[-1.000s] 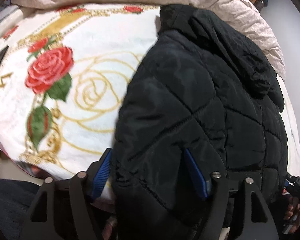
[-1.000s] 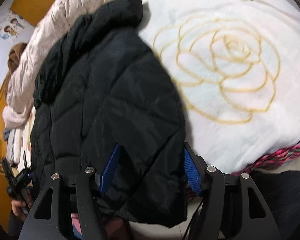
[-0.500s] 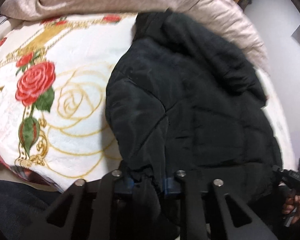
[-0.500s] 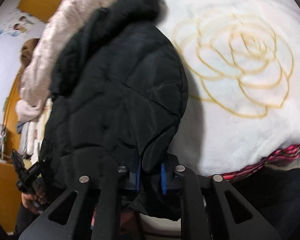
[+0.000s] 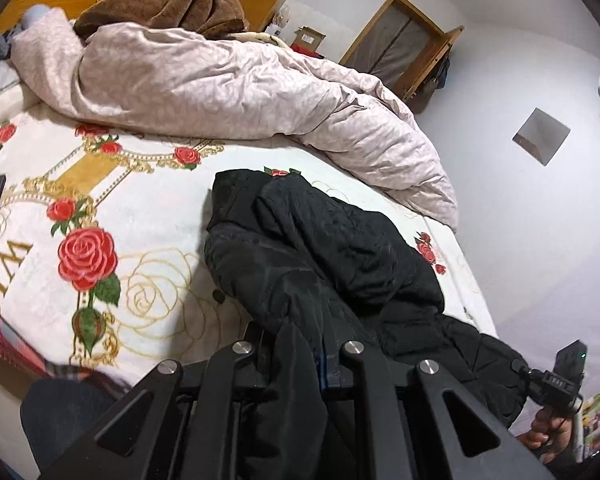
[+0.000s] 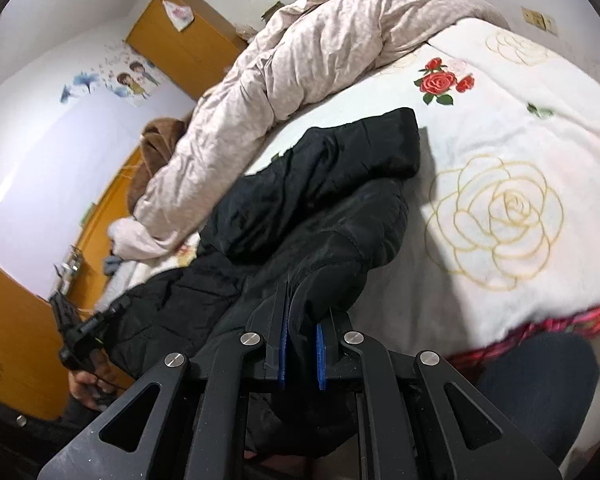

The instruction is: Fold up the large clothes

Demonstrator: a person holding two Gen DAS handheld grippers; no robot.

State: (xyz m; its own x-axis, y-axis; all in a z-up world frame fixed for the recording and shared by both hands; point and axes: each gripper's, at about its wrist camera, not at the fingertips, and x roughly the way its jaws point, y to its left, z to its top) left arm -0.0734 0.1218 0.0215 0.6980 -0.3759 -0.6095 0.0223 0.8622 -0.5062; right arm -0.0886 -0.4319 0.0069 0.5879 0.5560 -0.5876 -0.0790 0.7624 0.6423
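Left gripper (image 5: 296, 354) and right gripper (image 6: 300, 344) both clamped on the near hem of the black jacket (image 5: 320, 248), on the rose blanket (image 5: 148, 216). Its long axis runs straight away from both, hood farthest, neither hand nearer

The left gripper (image 5: 296, 354) has just been closing and now pinches a fold of black jacket (image 5: 340, 248) between its pads — tilted downward. The right gripper (image 6: 300, 344) is clamped the same way on the jacket's hem, its blue pads (image 6: 282, 354) nearly together.
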